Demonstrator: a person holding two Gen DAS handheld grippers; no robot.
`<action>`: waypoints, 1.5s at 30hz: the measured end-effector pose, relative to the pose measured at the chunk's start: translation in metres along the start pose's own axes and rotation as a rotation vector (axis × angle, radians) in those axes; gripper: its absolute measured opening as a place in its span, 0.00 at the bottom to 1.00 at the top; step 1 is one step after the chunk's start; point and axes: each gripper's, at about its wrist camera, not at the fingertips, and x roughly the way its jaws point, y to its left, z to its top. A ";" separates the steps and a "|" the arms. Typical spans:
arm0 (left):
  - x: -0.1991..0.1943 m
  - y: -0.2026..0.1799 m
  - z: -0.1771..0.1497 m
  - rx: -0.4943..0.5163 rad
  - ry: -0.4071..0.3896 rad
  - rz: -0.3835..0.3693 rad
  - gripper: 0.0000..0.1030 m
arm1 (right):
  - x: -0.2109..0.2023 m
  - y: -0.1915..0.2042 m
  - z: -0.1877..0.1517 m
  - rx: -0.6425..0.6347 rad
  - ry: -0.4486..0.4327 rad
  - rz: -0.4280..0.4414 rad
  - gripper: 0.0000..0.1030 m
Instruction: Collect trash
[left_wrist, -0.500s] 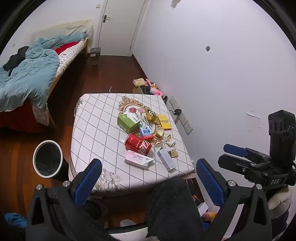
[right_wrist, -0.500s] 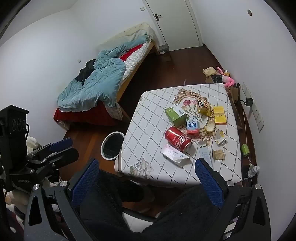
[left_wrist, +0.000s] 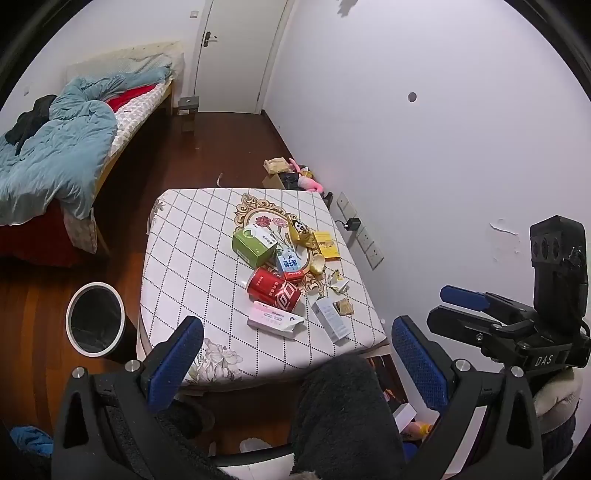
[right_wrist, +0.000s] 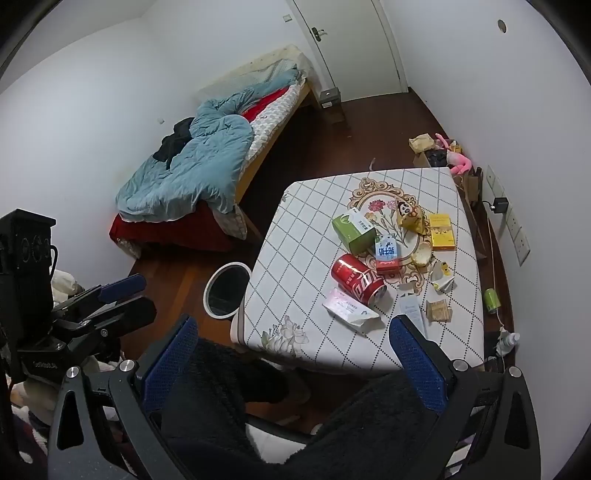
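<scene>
Red can (left_wrist: 274, 288) — on its side, top toward camera.

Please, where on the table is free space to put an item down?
The table's left half is bare, from the green box and red can to the edge above the bin. The right half, around the yellow box, is crowded.

I see a table (left_wrist: 192, 258) under a white diamond-check cloth, with a litter lying on its right half: a green box (left_wrist: 254, 245), a red can (left_wrist: 274, 290) on its side, a pink-white packet (left_wrist: 275, 319), a yellow box (left_wrist: 326, 245) and a white box (left_wrist: 331, 319). Left of it, on the dark wood floor (left_wrist: 37, 302), stands a bin (left_wrist: 96, 323). A bed (left_wrist: 129, 114) stands farther back on that floor, and it carries a rumpled blue quilt (left_wrist: 55, 155).
</scene>
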 end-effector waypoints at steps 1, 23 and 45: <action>-0.002 0.003 -0.002 -0.002 -0.003 -0.002 1.00 | 0.000 0.000 0.000 0.000 -0.001 -0.001 1.00; -0.001 0.009 -0.003 -0.011 -0.006 -0.008 1.00 | 0.000 0.005 0.006 -0.021 0.001 -0.002 1.00; -0.001 0.009 -0.003 -0.012 -0.003 -0.013 1.00 | -0.001 0.004 0.009 -0.022 0.005 -0.005 1.00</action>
